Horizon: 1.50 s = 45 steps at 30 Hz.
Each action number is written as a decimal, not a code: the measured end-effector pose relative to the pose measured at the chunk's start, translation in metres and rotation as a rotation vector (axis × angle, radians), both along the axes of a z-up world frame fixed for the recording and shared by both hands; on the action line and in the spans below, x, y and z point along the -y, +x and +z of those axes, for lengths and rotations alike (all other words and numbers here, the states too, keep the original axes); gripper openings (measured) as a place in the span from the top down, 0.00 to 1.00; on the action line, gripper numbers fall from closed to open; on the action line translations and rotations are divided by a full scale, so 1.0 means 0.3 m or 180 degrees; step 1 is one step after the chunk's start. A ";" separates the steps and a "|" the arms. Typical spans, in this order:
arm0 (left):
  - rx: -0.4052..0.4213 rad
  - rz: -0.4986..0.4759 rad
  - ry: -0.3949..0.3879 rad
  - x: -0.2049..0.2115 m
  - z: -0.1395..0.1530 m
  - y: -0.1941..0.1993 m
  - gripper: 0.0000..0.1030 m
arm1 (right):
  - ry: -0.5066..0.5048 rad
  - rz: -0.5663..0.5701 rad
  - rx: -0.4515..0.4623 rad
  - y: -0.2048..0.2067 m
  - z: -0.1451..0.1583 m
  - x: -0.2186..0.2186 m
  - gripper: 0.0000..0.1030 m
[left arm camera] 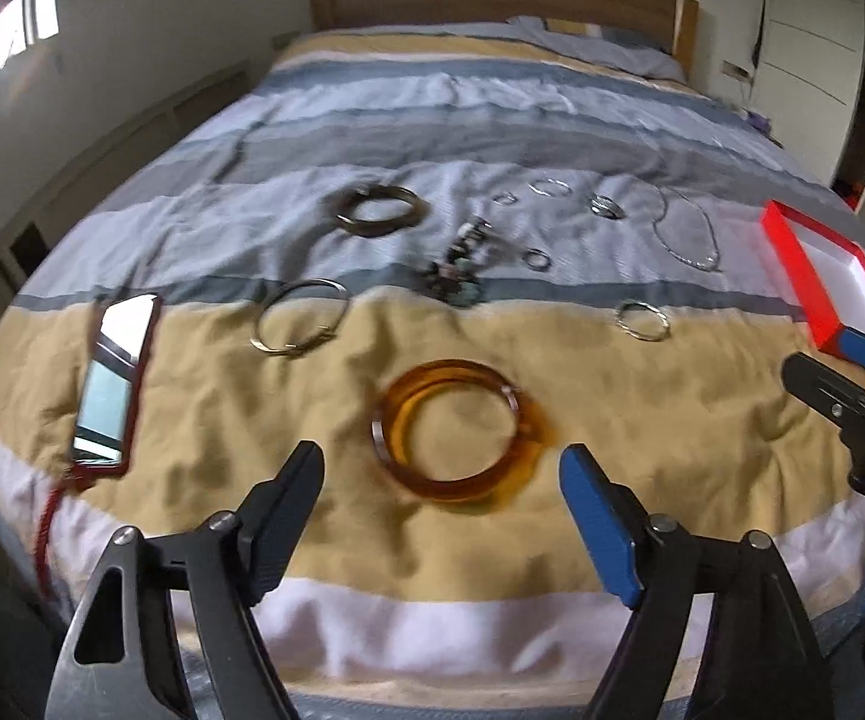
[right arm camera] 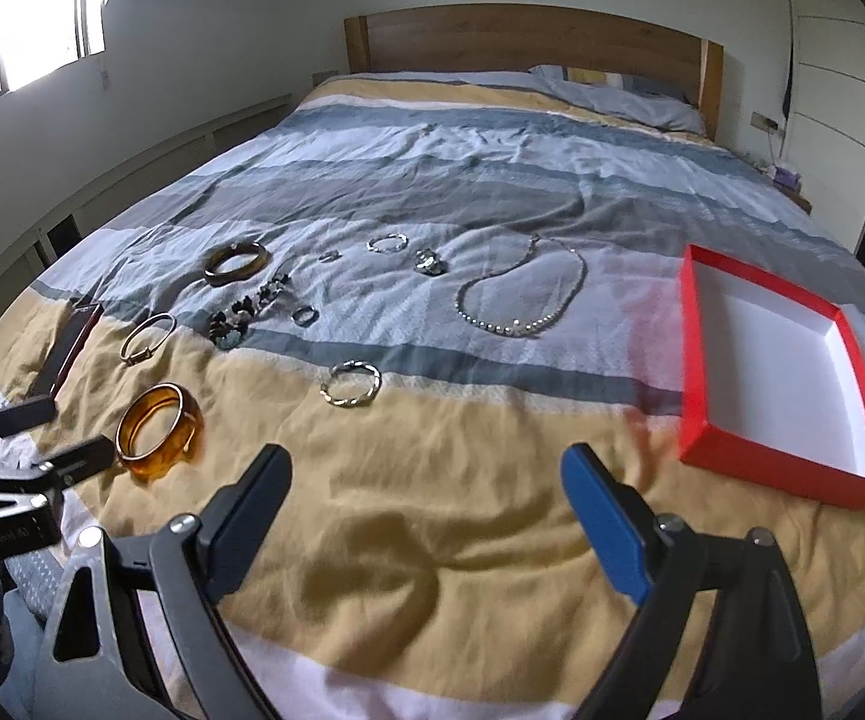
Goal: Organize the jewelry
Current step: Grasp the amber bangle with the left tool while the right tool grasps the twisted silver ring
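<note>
Amber-coloured plastic bangle (left arm camera: 462, 432) is lying flat on the tan stripe of the bedspread (left arm camera: 204, 396), just ahead of the left gripper (left arm camera: 439, 468), whose jaws are standing apart with nothing between them. Right gripper (right arm camera: 426, 471) is hovering released over bare bedspread, gripping nothing. Other bracelets, rings and a pearl necklace (right arm camera: 519, 300) are lying scattered farther up, and the red box (right arm camera: 777, 378) is sitting empty at the right.
</note>
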<state>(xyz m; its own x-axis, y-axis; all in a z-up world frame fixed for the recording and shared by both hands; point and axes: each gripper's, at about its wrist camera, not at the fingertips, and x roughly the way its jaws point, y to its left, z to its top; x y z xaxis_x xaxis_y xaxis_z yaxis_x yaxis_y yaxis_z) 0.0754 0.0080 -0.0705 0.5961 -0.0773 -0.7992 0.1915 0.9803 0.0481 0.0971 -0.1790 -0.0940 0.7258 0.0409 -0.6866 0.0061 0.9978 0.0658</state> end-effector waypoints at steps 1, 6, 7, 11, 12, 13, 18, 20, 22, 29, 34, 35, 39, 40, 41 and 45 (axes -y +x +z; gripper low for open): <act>0.0005 -0.0021 0.0016 0.011 -0.001 0.006 0.22 | 0.0013 0.0001 0.0001 0.008 -0.003 0.004 0.12; 0.0007 -0.0101 0.0049 0.052 -0.012 0.039 0.23 | 0.0059 0.0033 -0.0024 0.032 -0.017 0.017 0.12; 0.0004 -0.0106 0.0048 0.059 -0.018 0.047 0.24 | 0.0070 0.0055 -0.0035 0.039 -0.022 0.017 0.12; -0.0078 -0.0179 0.0022 0.071 -0.048 0.071 0.32 | 0.0124 0.0185 -0.0080 0.073 -0.040 0.010 0.15; -0.0100 -0.0204 0.0023 0.075 -0.057 0.076 0.35 | 0.0149 0.0223 -0.0093 0.084 -0.045 0.008 0.19; -0.0120 -0.0231 0.0028 0.079 -0.067 0.081 0.38 | 0.0185 0.0275 -0.0113 0.101 -0.052 0.004 0.26; -0.0291 -0.0319 0.0027 0.091 -0.133 0.121 0.49 | 0.0395 0.0494 -0.0274 0.187 -0.095 -0.010 0.45; -0.0353 -0.0326 0.0018 0.093 -0.158 0.137 0.49 | 0.0442 0.0592 -0.0326 0.222 -0.115 -0.025 0.45; -0.0359 -0.0354 0.0018 0.099 -0.167 0.143 0.52 | 0.0446 0.0648 -0.0349 0.251 -0.130 -0.042 0.45; -0.0368 -0.0438 0.0030 0.110 -0.171 0.146 0.82 | 0.0350 0.0734 -0.0462 0.357 -0.193 -0.089 0.46; -0.0299 -0.0417 0.0099 0.119 -0.160 0.141 0.88 | 0.0297 0.0776 -0.0495 0.366 -0.206 -0.103 0.64; -0.0279 -0.0407 0.0118 0.120 -0.156 0.139 0.89 | 0.0294 0.0799 -0.0497 0.361 -0.204 -0.104 0.64; -0.0228 -0.0347 0.0138 0.118 -0.128 0.132 0.89 | 0.0344 0.0811 -0.0451 0.314 -0.172 -0.089 0.64; -0.0219 -0.0334 0.0122 0.118 -0.118 0.130 0.89 | 0.0352 0.0806 -0.0427 0.298 -0.159 -0.083 0.64; -0.0211 -0.0325 0.0099 0.118 -0.106 0.128 0.89 | 0.0357 0.0791 -0.0398 0.277 -0.143 -0.072 0.64; -0.0150 -0.0398 0.0010 0.168 -0.043 0.116 0.89 | 0.0363 0.0676 -0.0264 0.191 -0.063 0.015 0.64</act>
<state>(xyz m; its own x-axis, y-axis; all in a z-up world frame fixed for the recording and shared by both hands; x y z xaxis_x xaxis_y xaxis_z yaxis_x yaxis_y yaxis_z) 0.1101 -0.0423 -0.0835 0.5437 -0.1461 -0.8264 0.3144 0.9485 0.0392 0.1545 -0.1834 -0.1128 0.6340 0.2671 -0.7257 -0.1928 0.9634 0.1862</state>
